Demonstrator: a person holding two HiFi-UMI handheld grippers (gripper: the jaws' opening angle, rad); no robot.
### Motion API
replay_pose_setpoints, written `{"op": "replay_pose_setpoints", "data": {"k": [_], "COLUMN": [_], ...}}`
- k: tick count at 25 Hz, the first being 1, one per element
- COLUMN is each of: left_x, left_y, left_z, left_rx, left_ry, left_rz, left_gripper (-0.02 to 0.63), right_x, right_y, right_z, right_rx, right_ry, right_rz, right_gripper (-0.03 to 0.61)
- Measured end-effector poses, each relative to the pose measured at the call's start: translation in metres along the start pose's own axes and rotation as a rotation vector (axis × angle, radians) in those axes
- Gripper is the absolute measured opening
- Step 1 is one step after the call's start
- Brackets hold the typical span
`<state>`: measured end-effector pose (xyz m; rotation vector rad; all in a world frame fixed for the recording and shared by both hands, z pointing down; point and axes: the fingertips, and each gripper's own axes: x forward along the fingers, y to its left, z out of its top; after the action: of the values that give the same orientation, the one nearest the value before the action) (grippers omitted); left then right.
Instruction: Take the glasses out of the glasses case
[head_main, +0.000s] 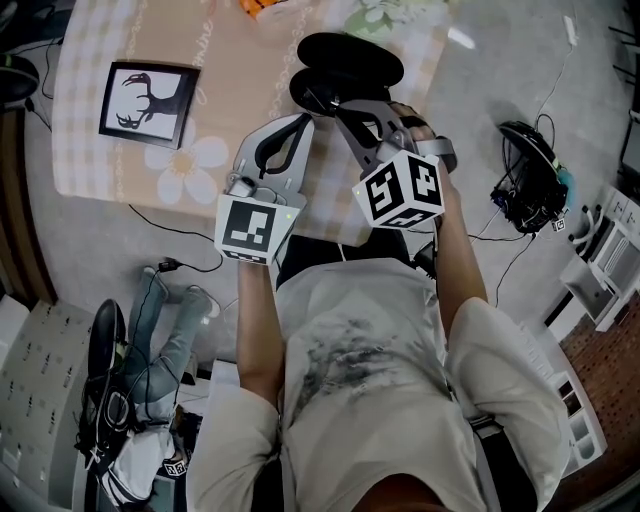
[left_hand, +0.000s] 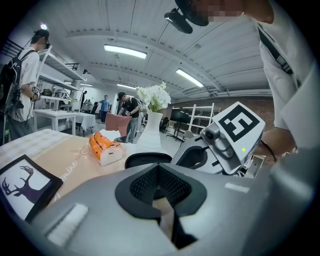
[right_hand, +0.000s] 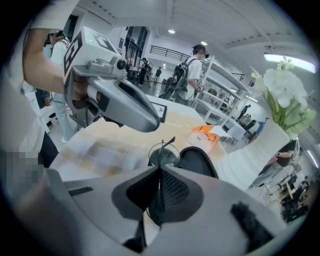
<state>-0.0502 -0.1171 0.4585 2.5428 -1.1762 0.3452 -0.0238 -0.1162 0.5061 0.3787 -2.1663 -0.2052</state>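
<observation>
While jaws pinch glasses (right_hand: 162, 156), tablecloth (head_main: 235, 70), grey floor (head_main: 520, 85)

The table (head_main: 230, 80) in front of me wears a beige cloth with checked edges and a white flower print. Around it the floor (head_main: 500, 70) is grey and speckled, and a black cable (head_main: 165, 225) trails across it beside the table's near edge. Overhead, a white ceiling (left_hand: 100, 25) carries long light strips (left_hand: 125, 51). Farther back stand white-clothed tables (left_hand: 57, 116) and open white shelving (right_hand: 215, 95), with a few people (left_hand: 131, 112) standing among them.
</observation>
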Motion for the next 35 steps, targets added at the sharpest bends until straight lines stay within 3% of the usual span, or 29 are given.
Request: {"op": "replay_pose_setpoints", "data": {"k": [24,35], "left_x": [-0.034,-0.04], "left_y": [-0.006,-0.011], "left_z": [-0.034,-0.042], "left_rx": [-0.022,-0.02], "left_ry": [0.045,0.053], "left_rz": [0.001,-0.005], "left_gripper": [0.008,0.008], "right_x": [0.017,0.022], "right_y": [0.074,0.087], "right_z": [-0.014,-0.019], "right_rx": [0.048,0.055], "right_ry": [0.036,0.032], "right_rz": [0.077,0.093], "right_gripper": [0.024,0.025]}}
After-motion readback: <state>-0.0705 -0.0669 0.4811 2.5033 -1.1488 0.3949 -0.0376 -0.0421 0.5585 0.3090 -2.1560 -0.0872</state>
